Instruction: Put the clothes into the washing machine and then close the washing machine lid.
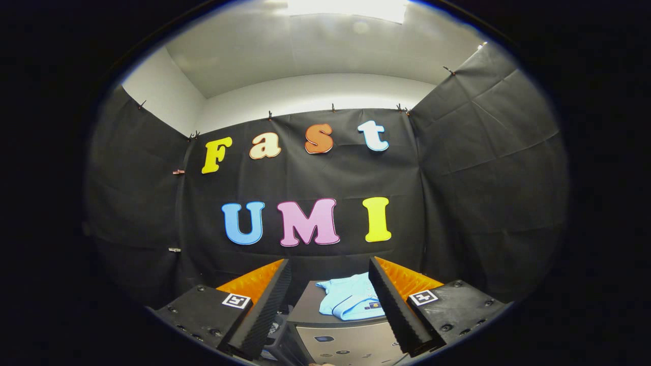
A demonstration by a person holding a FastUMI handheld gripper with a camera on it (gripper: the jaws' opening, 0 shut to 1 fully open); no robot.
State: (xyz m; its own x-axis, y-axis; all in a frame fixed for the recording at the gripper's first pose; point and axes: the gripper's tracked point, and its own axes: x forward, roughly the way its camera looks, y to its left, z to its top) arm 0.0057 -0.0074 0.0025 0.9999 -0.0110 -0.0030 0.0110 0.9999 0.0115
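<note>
A light blue garment (351, 301) lies folded on the dark flat top of the washing machine (305, 310). The machine's grey front panel (346, 343) faces me below it. My gripper (330, 305) is open, its two black ribbed fingers (267, 310) spread wide apart. The machine's top and the garment sit low ahead, seen through the gap between the fingers. The right finger (394, 310) overlaps the garment's right edge in view. Nothing is held between the fingers.
Black cloth walls (483, 178) close the booth on three sides behind and beside the machine. Above them is a white ceiling with a bright light (346, 10). Small dark objects (274, 330) sit low to the left of the machine.
</note>
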